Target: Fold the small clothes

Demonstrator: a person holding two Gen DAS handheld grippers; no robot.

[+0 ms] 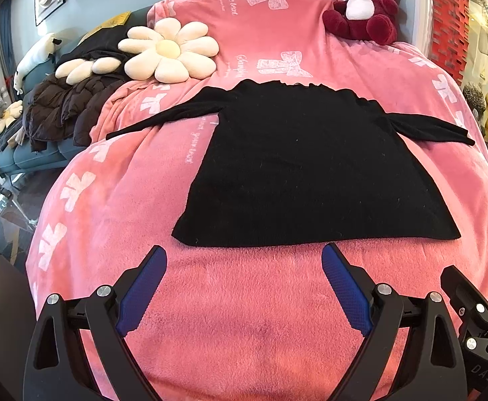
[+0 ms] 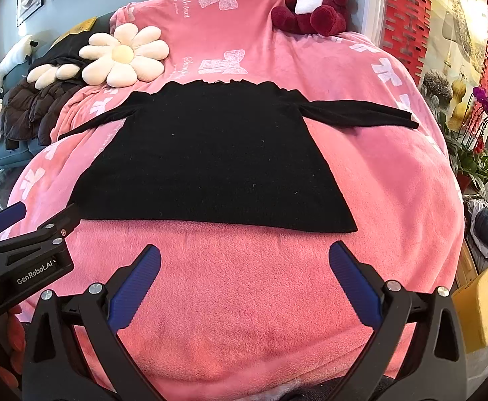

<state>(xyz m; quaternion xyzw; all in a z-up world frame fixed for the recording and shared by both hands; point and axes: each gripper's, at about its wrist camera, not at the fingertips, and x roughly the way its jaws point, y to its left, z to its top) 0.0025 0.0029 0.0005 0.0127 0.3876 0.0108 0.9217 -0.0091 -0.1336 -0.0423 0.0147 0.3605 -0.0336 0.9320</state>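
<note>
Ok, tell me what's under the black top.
The black top lies flat on the pink blanket, covering some of its white print. Anything else beneath is hidden.

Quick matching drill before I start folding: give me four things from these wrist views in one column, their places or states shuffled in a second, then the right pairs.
Things:
1. black sweater
2. flower cushion
3. plush bear
4. left gripper

Places or states:
A. sits at the far right top of the pink blanket
B. open, holding nothing, short of the hem
C. spread flat, both sleeves out to the sides
D. lies at the far left, beside a dark jacket

Pairs: 1-C, 2-D, 3-A, 4-B
</note>
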